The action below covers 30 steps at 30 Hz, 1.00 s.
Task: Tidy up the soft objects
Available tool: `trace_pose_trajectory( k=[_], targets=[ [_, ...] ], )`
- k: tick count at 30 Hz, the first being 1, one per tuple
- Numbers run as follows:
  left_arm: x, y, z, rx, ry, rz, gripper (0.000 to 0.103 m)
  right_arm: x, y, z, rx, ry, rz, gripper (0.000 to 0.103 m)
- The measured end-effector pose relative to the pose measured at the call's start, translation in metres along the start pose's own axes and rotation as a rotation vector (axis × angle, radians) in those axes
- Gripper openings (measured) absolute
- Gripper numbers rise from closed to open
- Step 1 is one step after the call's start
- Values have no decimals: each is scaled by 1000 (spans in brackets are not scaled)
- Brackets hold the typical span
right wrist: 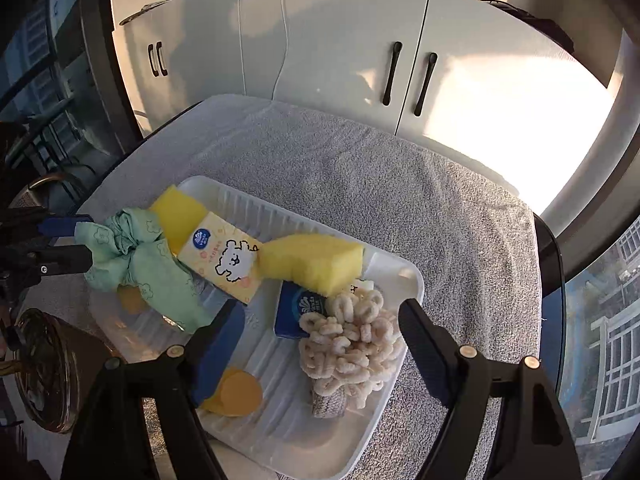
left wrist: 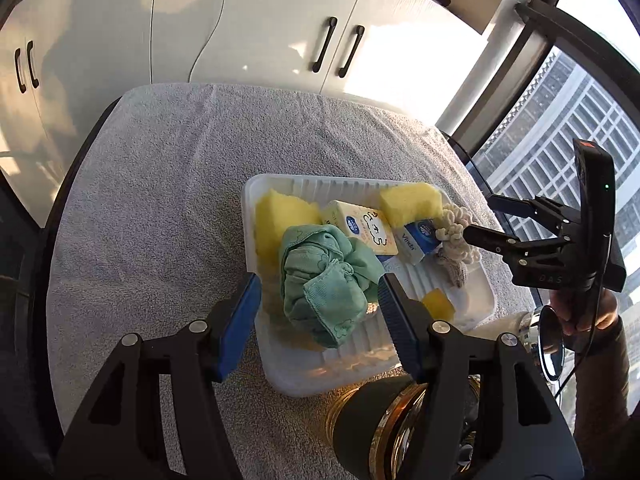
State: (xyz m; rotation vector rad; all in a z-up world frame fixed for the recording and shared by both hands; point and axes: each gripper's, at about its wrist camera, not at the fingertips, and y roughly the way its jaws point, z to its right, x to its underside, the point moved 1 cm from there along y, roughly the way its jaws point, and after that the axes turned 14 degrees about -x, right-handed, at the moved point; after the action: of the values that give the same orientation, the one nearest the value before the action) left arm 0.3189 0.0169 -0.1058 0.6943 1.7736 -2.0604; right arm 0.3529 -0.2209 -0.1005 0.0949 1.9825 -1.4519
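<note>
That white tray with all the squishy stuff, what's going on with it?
A person holds a gripper in each hand over the white tray on a grey towel. The left gripper is open around the green cloth; the right gripper is open above the cream loopy scrubber. Yellow sponges and tissue packs already lie inside.

I note a grey towel (left wrist: 168,184) spread over the worktop, mid-frame. White cabinet doors (left wrist: 248,28) with black handles (left wrist: 323,44) fill the top. A window (left wrist: 560,128) shows buildings at right.
</note>
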Motion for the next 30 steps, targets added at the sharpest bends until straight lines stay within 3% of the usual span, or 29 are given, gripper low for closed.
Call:
trace_pose_trajectory(
  k=[9,14,19,24,30],
  targets=[
    [25,2,-47,-186,-130,25,59,51,-23,63,88,272,44,81],
    [57,-10,-80,-175,-257,44,59,102,-47,89,130,431,85,81],
    [77,-28,-92,-102,-320,104,59,151,-69,85,174,486,119,81],
    [95,-43,-91,-179,-300,138,59,188,-82,69,199,502,122,81],
    [128,-58,-94,-246,-301,124,59,228,-98,53,212,558,129,81]
  ],
)
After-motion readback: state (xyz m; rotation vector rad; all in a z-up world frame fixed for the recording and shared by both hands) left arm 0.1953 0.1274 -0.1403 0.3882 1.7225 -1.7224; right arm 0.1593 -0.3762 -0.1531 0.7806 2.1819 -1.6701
